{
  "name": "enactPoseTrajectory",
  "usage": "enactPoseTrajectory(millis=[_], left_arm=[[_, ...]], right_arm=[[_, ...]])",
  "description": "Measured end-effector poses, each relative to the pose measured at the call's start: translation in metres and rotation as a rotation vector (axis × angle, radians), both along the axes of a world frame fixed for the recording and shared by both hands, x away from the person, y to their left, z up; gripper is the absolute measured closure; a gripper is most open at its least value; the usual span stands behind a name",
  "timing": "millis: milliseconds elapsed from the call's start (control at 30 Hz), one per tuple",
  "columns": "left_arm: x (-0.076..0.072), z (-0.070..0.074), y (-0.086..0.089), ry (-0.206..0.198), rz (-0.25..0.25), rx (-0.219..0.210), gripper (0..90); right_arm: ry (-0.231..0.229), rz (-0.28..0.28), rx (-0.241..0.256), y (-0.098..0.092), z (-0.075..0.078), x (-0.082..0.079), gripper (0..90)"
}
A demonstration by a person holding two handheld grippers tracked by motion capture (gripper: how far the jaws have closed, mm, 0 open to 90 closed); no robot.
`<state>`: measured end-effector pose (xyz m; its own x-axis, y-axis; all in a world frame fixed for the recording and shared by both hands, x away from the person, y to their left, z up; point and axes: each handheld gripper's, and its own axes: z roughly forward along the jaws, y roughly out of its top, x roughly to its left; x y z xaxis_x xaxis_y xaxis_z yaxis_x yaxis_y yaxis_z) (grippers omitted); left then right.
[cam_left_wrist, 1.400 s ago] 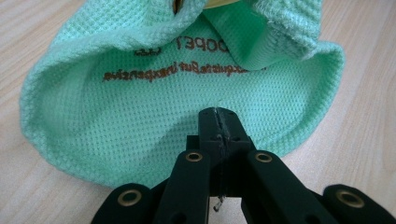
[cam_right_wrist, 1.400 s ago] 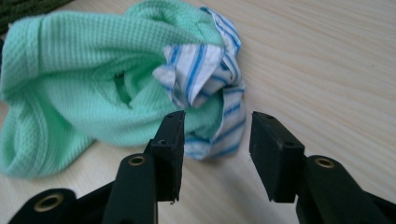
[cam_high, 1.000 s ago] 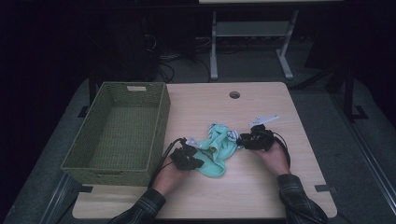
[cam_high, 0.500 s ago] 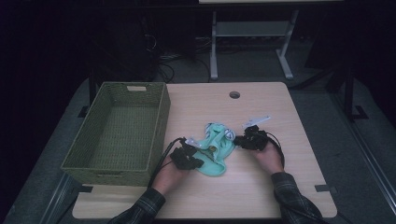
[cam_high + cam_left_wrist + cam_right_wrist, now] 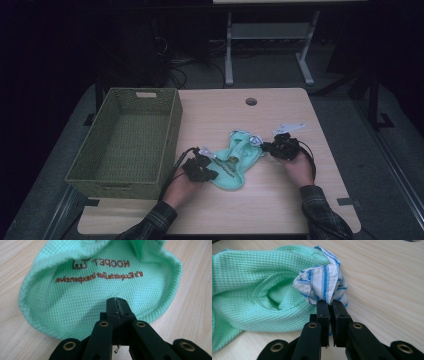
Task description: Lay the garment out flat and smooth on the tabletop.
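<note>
A small mint-green mesh garment lies on the wooden table, with brown printed lettering on it. My left gripper is at its near-left end, shut on the green hem. My right gripper is at the garment's right end. It is shut on a bunched white trim with blue stripes, which is sewn to the green fabric. The garment stretches between the two grippers and rests on the tabletop.
A green woven basket stands on the left part of the table, close to my left hand. A round cable hole is at the table's far edge. Bare wood lies near the front and right.
My right gripper shifted a little left, then came back to the right with the striped trim in it. The left gripper has barely moved.
</note>
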<state>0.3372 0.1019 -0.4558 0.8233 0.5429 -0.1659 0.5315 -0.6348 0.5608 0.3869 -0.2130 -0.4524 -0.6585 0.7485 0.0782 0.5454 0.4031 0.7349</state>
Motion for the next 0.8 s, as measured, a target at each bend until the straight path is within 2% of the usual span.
enactPoseTrajectory(millis=[133,300,333,367,433,533,667,800], left_arm=[[0.000,0.000,0.000,-0.001,-0.001,0.000,89.4],[0.000,0.000,0.000,-0.002,0.001,0.003,89.4],[0.000,0.000,0.000,-0.003,0.001,0.003,89.3],[0.000,0.000,-0.001,-0.003,0.001,0.003,89.4],[0.000,0.000,0.000,-0.003,0.000,0.003,89.4],[0.000,0.000,0.000,-0.002,0.000,0.001,89.3],[0.000,0.000,0.000,-0.002,0.000,0.002,89.3],[0.000,0.000,0.000,-0.003,0.000,0.002,89.2]], right_arm=[[-0.004,-0.049,-0.004,-0.023,0.002,-0.004,85.2],[0.005,-0.061,-0.016,-0.032,-0.001,-0.005,85.3],[0.008,-0.063,-0.023,-0.032,-0.002,-0.005,85.2],[0.011,-0.064,-0.050,-0.033,-0.006,-0.004,85.3],[0.024,-0.064,-0.062,-0.033,-0.009,-0.004,85.2],[0.046,-0.064,-0.053,-0.033,-0.015,-0.003,83.2],[0.024,-0.066,-0.024,-0.035,-0.003,-0.006,71.4],[-0.013,-0.078,0.006,-0.037,0.013,-0.007,71.1]])
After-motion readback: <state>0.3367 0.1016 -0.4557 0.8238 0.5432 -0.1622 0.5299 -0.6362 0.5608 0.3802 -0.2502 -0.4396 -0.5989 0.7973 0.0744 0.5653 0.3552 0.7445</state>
